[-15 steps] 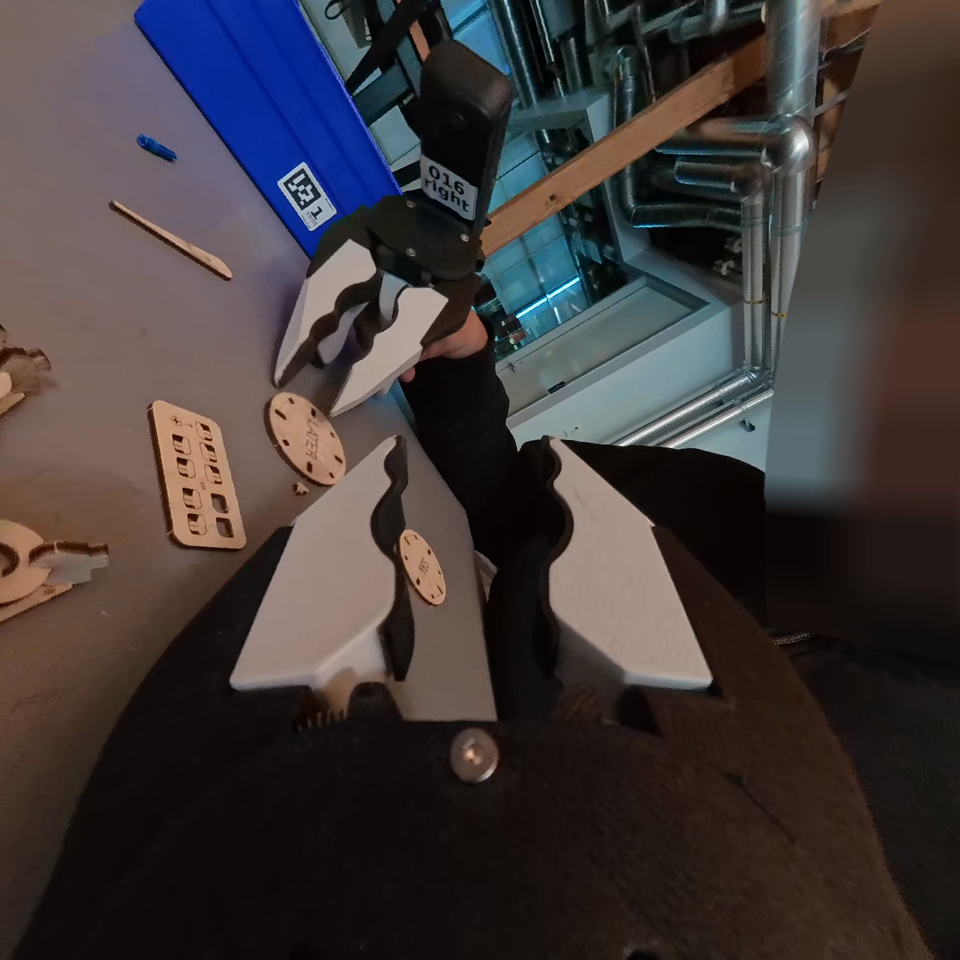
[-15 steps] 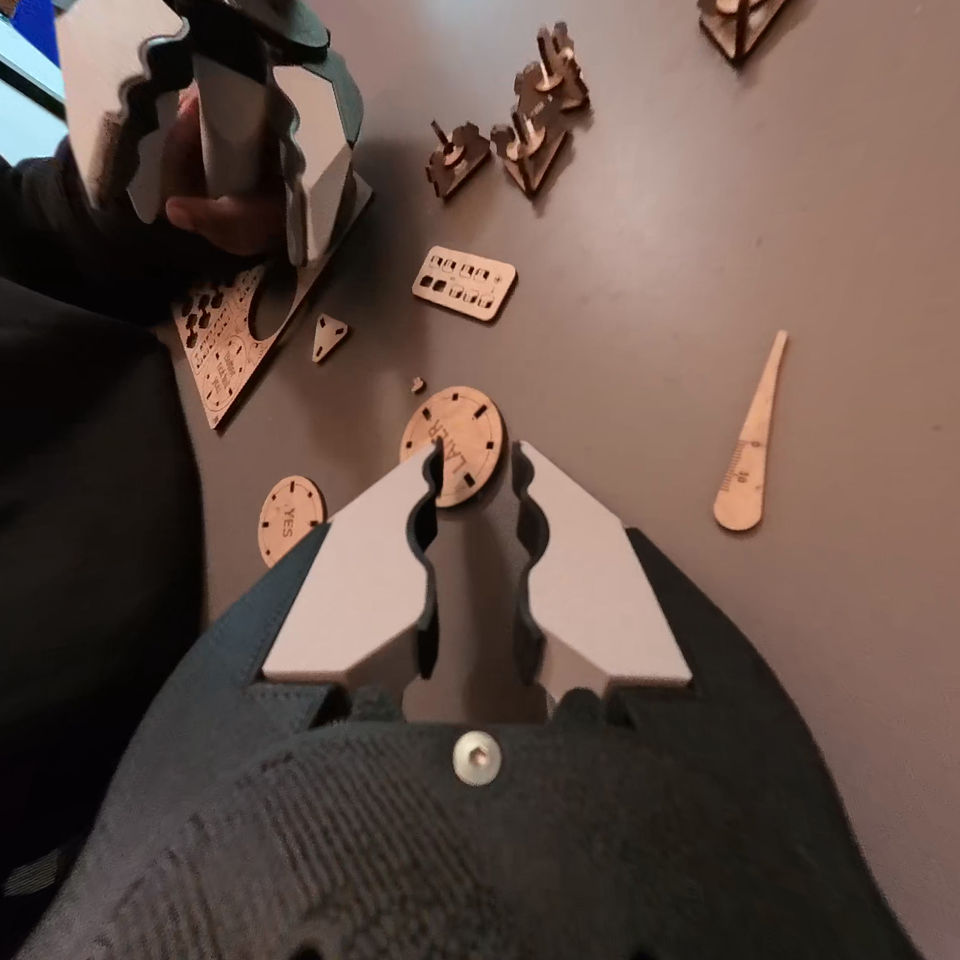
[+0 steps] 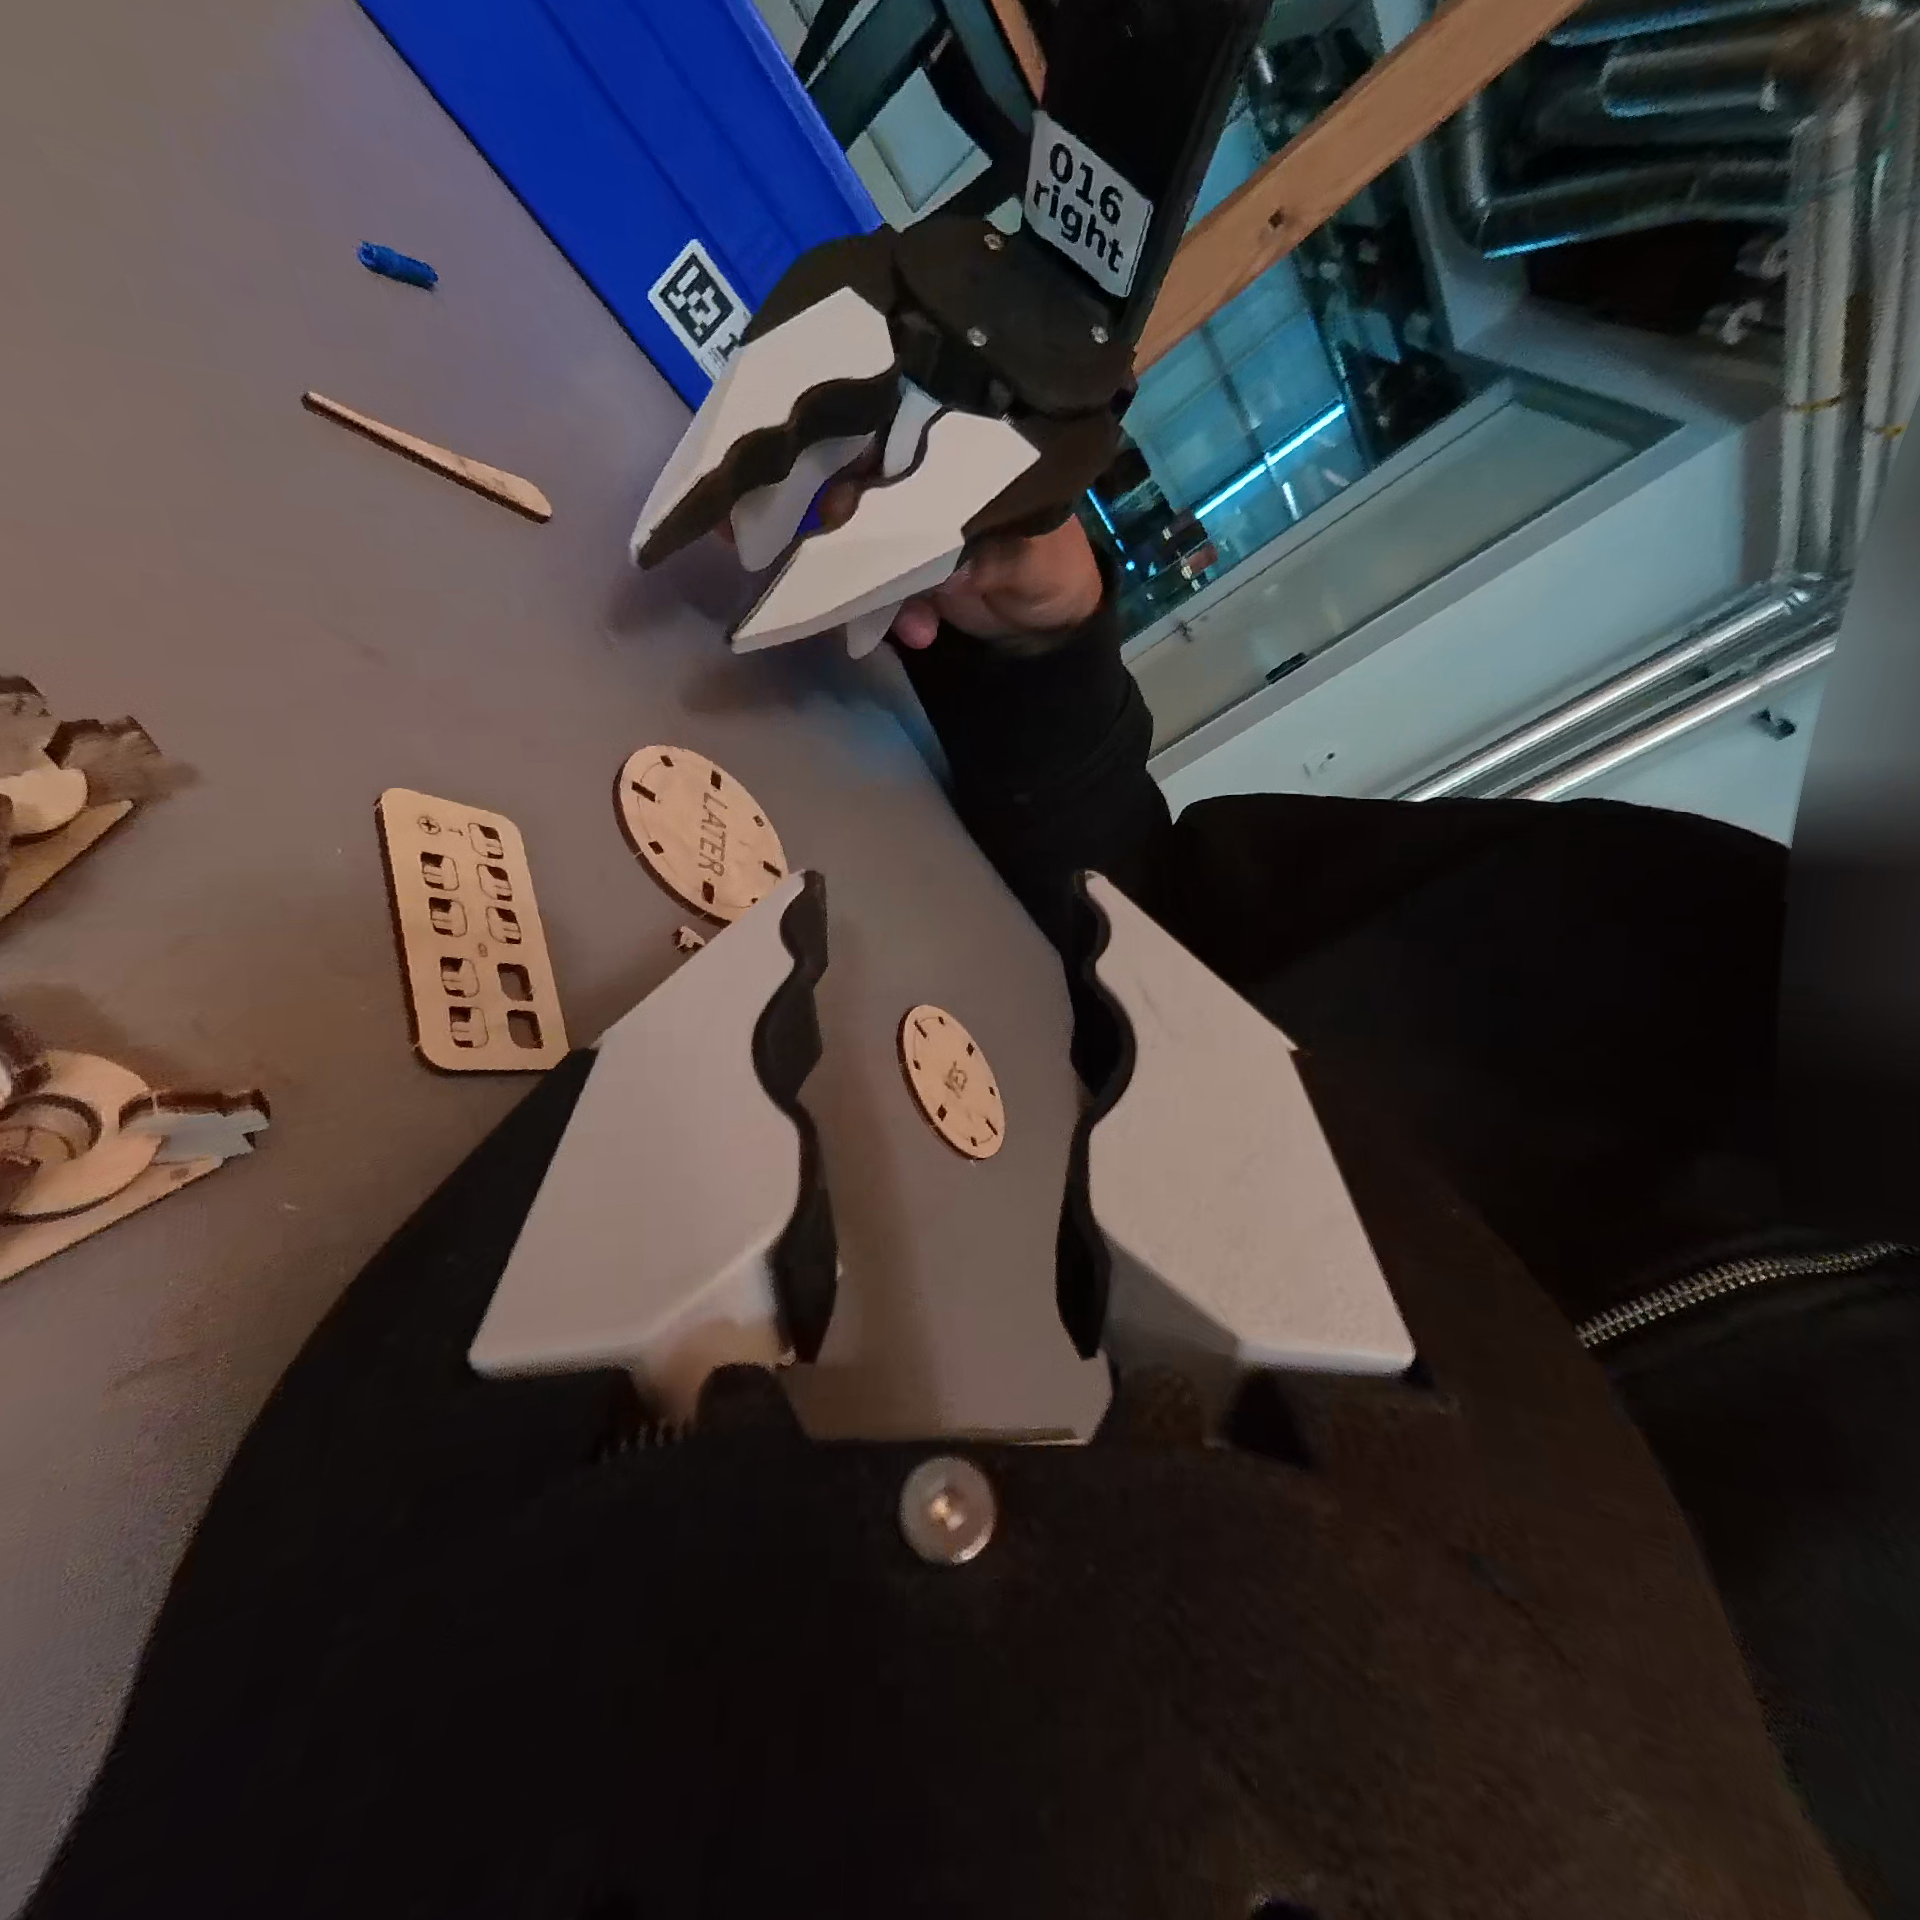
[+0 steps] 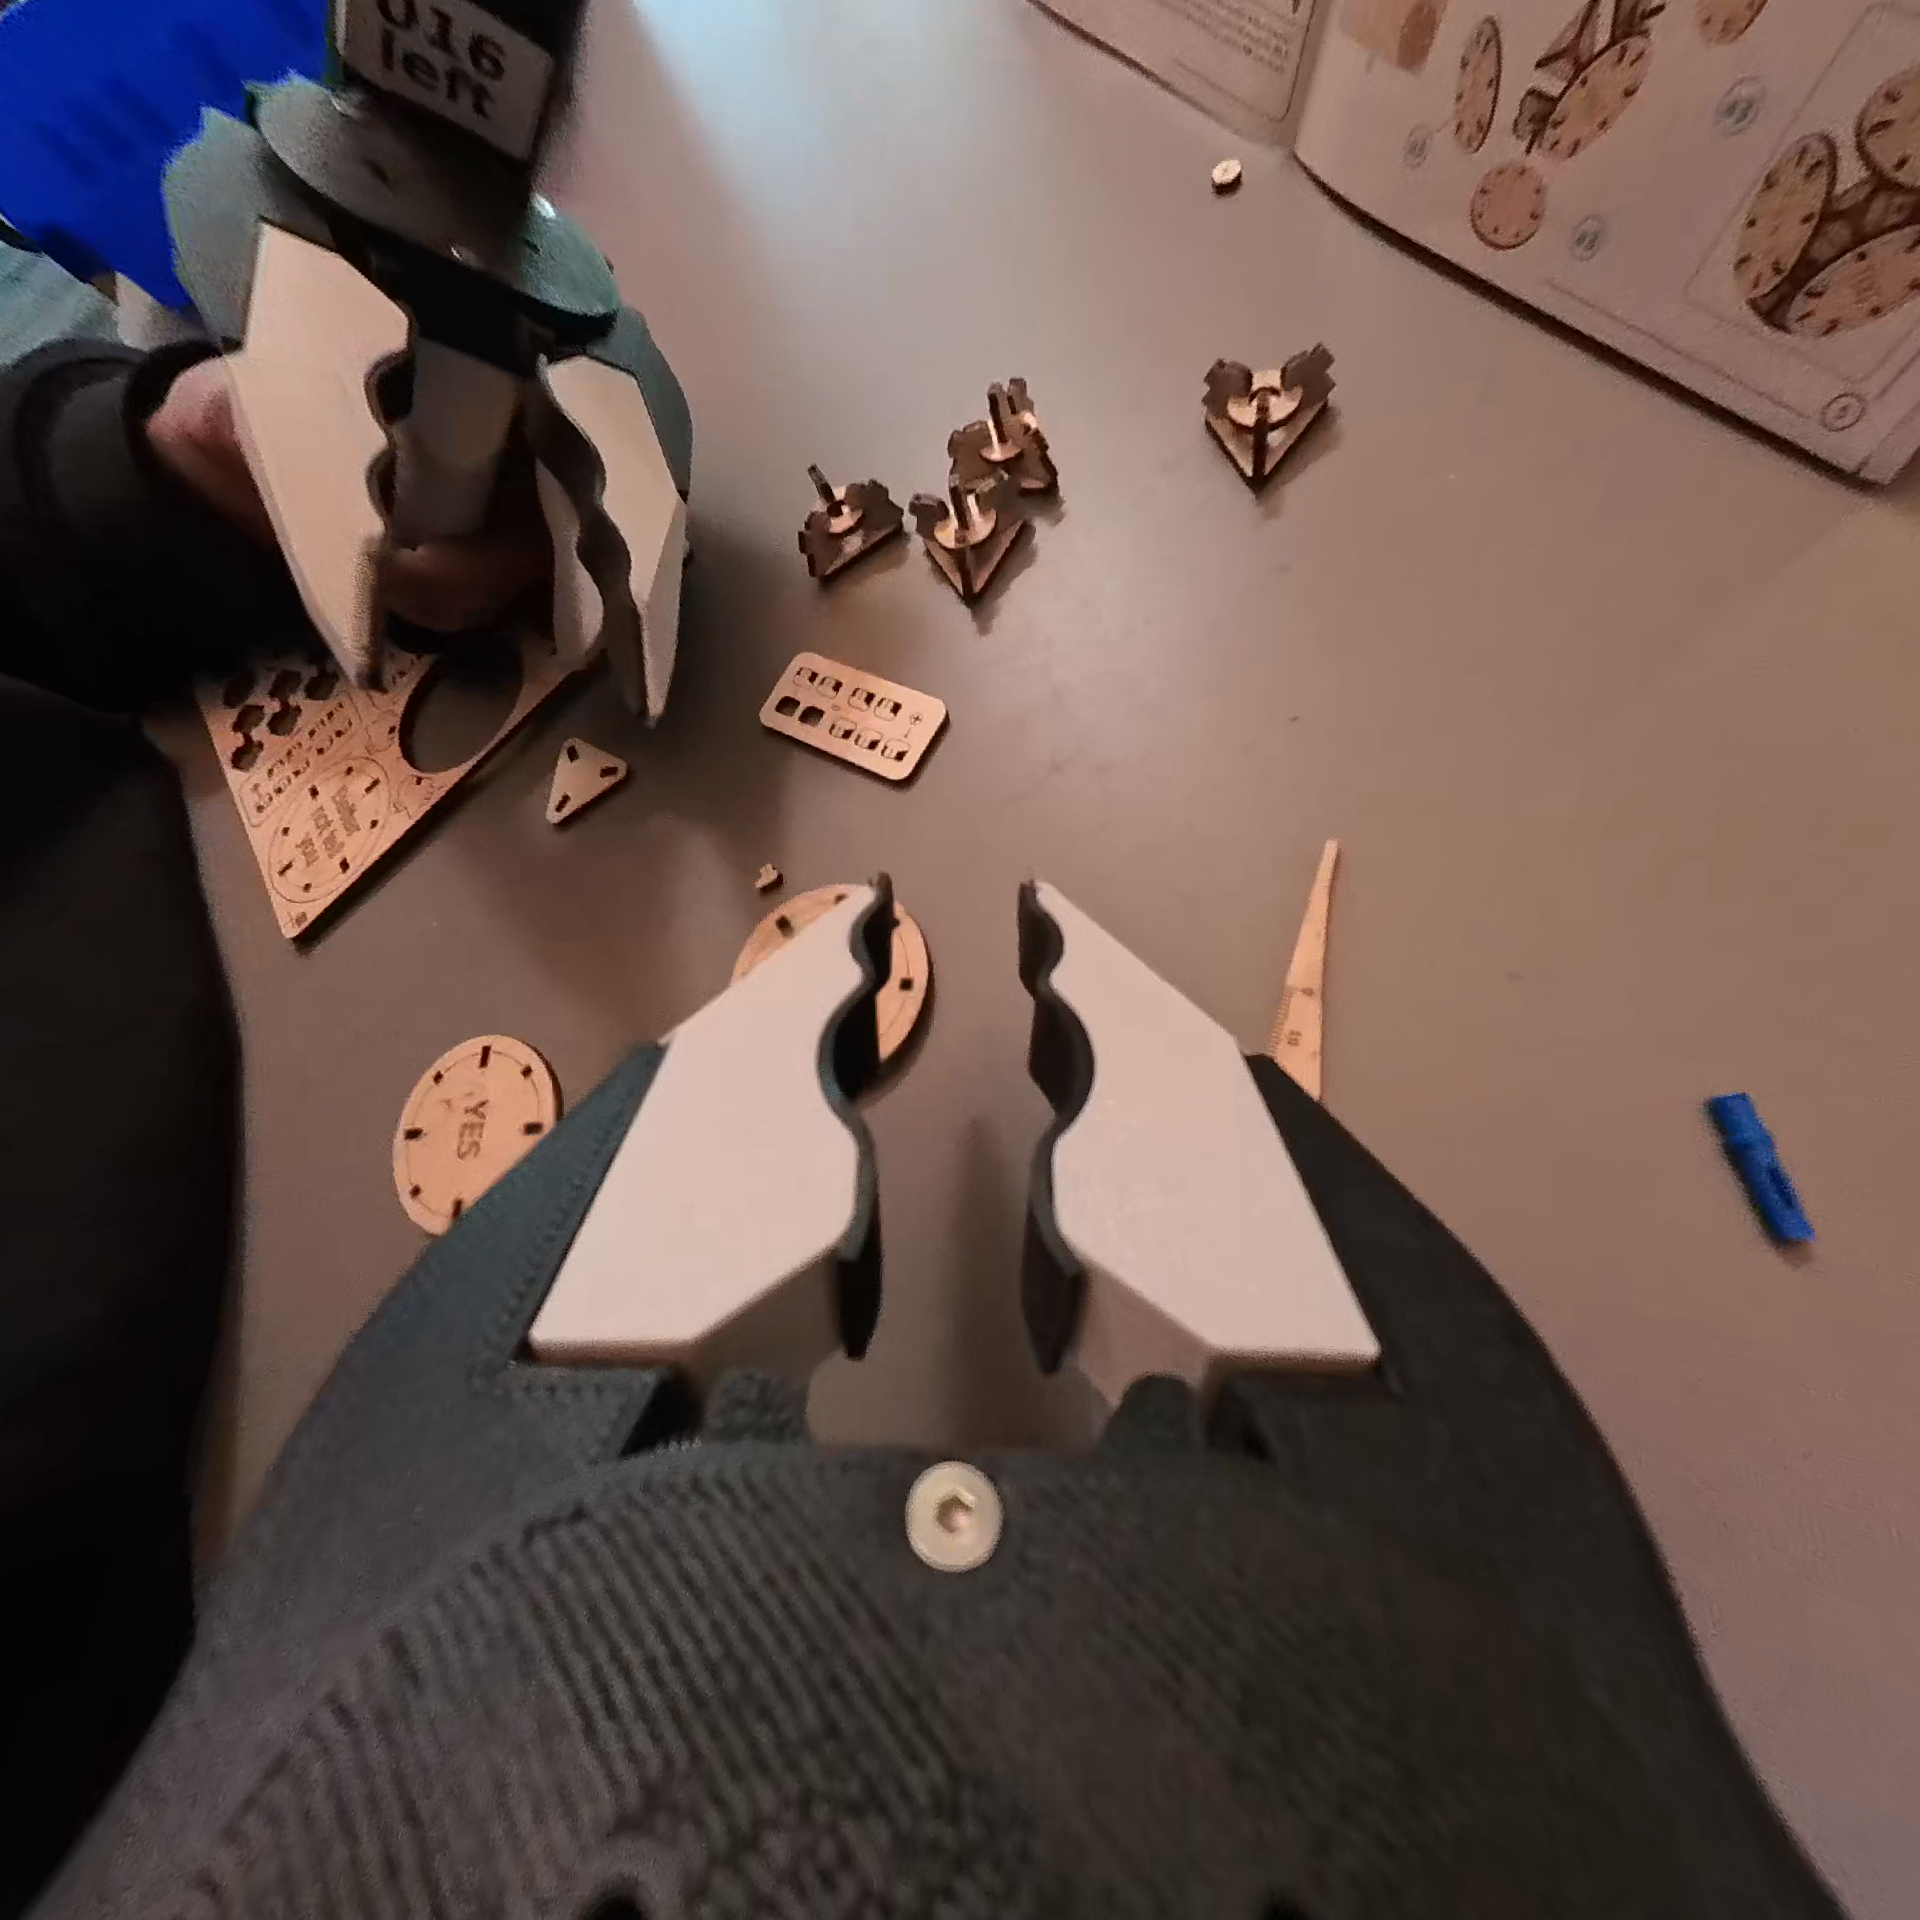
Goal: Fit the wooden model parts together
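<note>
Left wrist view: left gripper [image 3: 945,894] jaws wide, empty, above a small wooden disc [image 3: 951,1081] lying flat on the grey worktop [image 3: 260,582]. Disc looks thin, light, stiff; likely best pinched by its edges. Right gripper [image 4: 951,899] jaws part-open, empty, over a larger wooden disc [image 4: 904,987].

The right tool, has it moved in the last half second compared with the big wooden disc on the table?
Yes. The right tool has shifted right: the big wooden disc sat between its tips earlier, and now lies under its left finger.

Larger wooden disc [image 4: 904,987] half hidden behind right gripper's fingers [image 4: 769,1122], wooden assemblies [image 3: 62,1132] cut off at left edge
</note>
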The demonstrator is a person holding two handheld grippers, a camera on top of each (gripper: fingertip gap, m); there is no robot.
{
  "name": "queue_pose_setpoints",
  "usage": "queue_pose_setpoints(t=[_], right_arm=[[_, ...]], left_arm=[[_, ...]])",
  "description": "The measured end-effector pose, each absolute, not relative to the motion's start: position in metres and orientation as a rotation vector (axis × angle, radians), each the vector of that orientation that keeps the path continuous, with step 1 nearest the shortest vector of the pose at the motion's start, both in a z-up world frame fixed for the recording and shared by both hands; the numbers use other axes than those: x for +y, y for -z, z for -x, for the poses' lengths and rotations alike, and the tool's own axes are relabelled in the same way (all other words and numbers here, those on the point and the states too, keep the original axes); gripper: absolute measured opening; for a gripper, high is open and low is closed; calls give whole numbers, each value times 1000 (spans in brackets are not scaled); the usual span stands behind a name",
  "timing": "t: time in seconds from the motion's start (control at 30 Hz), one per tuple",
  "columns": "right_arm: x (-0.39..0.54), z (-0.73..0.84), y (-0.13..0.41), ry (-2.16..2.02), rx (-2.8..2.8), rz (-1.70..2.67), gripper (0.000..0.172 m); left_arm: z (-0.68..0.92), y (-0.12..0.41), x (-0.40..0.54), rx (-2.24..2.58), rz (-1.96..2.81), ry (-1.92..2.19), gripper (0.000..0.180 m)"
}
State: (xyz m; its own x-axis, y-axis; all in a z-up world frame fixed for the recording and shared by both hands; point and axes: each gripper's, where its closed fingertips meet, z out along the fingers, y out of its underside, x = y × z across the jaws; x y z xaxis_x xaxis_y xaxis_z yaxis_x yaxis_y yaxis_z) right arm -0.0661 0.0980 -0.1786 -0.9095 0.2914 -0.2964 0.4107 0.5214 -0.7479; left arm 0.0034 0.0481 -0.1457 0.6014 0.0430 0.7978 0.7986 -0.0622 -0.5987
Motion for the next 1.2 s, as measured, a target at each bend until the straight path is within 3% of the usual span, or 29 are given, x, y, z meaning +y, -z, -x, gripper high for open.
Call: queue_pose_setpoints(t=[0.3, 0.57, 0.8, 0.97, 1.1, 1.2], right_arm=[[98, 63, 190, 1274, 2683, -571, 22], [100, 27, 199, 1170, 2752, -190, 39], [90, 12, 213, 1163, 2833, 50, 76], [82, 16, 215, 1193, 2898, 90, 53], [80, 24, 206, 1256, 2923, 95, 52], [65, 17, 169, 1557, 2835, 198, 53]], left_arm=[[-4, 147, 49, -736, 1538, 709, 43], [-4, 148, 49, -732, 1549, 699, 43], [-5, 148, 50, -726, 1559, 688, 43], [-5, 148, 50, -722, 1563, 681, 43], [-6, 147, 51, -717, 1567, 672, 44], [-1, 147, 50, -746, 1545, 663, 50]])
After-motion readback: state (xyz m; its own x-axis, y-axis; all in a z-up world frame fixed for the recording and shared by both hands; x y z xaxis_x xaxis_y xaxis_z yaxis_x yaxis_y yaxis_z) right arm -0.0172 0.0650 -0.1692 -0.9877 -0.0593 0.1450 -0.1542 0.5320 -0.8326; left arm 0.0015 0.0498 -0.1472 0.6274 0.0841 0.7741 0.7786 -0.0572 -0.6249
